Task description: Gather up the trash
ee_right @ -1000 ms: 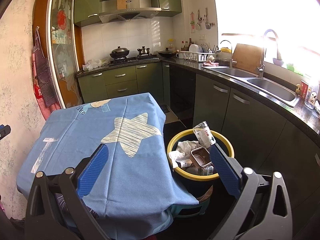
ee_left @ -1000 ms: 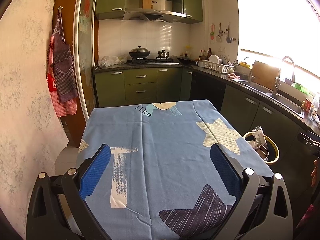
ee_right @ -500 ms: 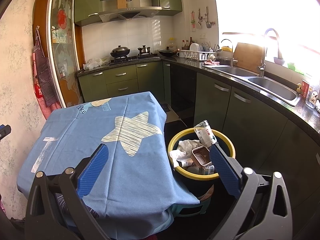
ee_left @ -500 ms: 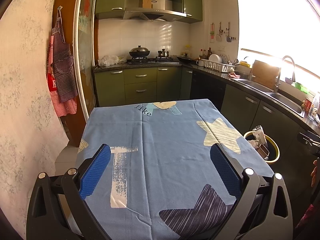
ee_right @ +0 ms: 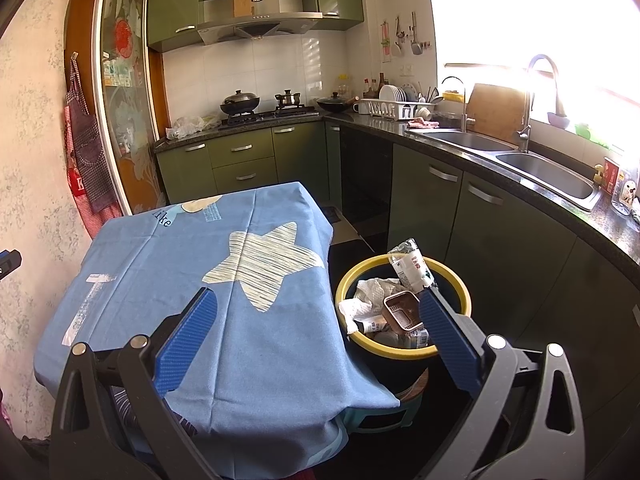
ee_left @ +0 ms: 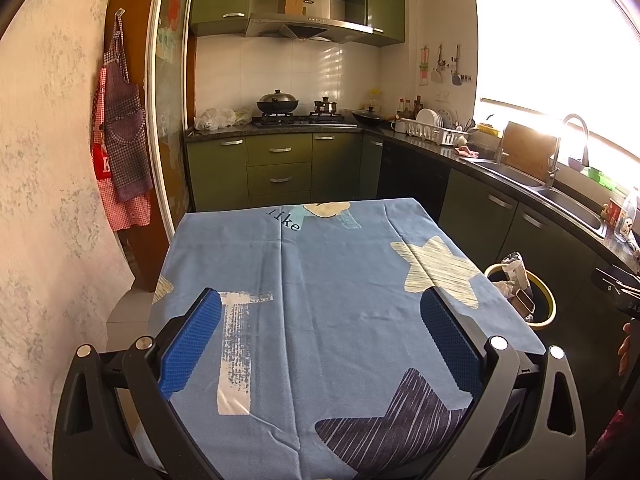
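Note:
A yellow-rimmed dark bin stands on the floor to the right of the table; it also shows in the left wrist view. It holds trash: a crushed plastic bottle, crumpled white paper, a brown plastic tray. My left gripper is open and empty above the blue star-print tablecloth. My right gripper is open and empty, straddling the table's right edge and the bin.
The tablecloth hangs over the table's edges. Green cabinets, a stove with a wok, and a counter with a sink run along the back and right. Aprons hang on the left wall.
Both views have shifted only slightly; the right gripper has drifted a little back from the bin. Both grippers stay open and empty.

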Demonstrator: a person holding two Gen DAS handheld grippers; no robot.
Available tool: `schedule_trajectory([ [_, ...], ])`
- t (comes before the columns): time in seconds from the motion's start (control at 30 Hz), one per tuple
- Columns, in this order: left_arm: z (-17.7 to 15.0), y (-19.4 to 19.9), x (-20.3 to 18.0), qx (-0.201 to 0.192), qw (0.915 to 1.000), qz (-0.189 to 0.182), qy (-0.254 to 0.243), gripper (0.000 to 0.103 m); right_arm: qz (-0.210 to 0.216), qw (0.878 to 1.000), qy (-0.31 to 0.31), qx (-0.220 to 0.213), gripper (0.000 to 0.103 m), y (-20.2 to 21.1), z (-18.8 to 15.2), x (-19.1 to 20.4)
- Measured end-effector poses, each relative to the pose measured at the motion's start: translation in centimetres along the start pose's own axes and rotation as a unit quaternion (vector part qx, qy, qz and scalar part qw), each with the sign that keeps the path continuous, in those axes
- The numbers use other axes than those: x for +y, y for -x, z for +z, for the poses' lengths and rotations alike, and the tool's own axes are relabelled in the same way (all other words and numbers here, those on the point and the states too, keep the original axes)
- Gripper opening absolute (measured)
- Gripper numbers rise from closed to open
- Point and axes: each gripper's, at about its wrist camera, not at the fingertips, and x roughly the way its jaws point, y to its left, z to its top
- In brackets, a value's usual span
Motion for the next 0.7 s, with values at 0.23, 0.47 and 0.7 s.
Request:
schedule_trajectory([
  [0.23,-0.09,0.07,-0.05,-0.001,1.0,0.001,-0.003,0.098,0.0,1.0,-0.001,0.0,0.096,-0.04,-0.12,-0.11],
  [0.47,-0.18,0.06,-0.2,-0.001,1.0,0.002,-0.005,0.098,0.0,1.0,-0.001,0.0,0.096,-0.02,-0.17,-0.08],
  [0.7,-0.21,0.03,-0.22,0.0,1.0,0.003,-0.006,0.098,0.0,1.0,-0.001,0.0,0.096,-0.04,-0.18,-0.07],
])
